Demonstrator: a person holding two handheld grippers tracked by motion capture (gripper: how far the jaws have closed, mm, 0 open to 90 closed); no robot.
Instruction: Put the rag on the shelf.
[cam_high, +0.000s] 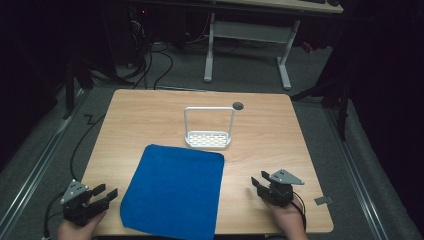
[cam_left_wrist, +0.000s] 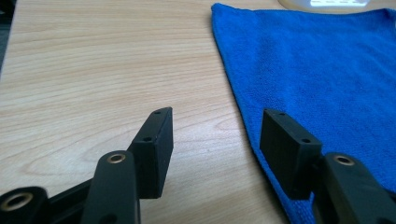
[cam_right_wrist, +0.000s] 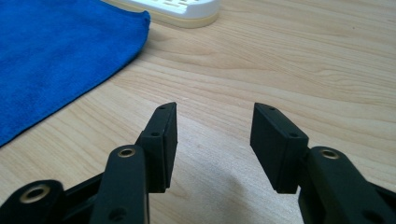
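Both grippers rest low at the near edge of the wooden table (cam_high: 150, 107): the left gripper (cam_high: 102, 192) near the near-left corner, the right gripper (cam_high: 257, 181) toward the near-right corner, each held in a hand, jaws parted and empty. Between them a blue cloth (cam_high: 175, 190) lies flat, its near edge reaching the table's near edge. In the left gripper view one jaw overlaps the cloth's left border, though contact cannot be judged; the right gripper stands apart from the cloth on bare wood. Just beyond the cloth's far-right corner sits a white perforated rack (cam_high: 208, 139) with a tall hoop handle, at mid-table. A dark round hole (cam_high: 238, 105) marks the far edge. Bare wood lies open along the left, right and far edges.
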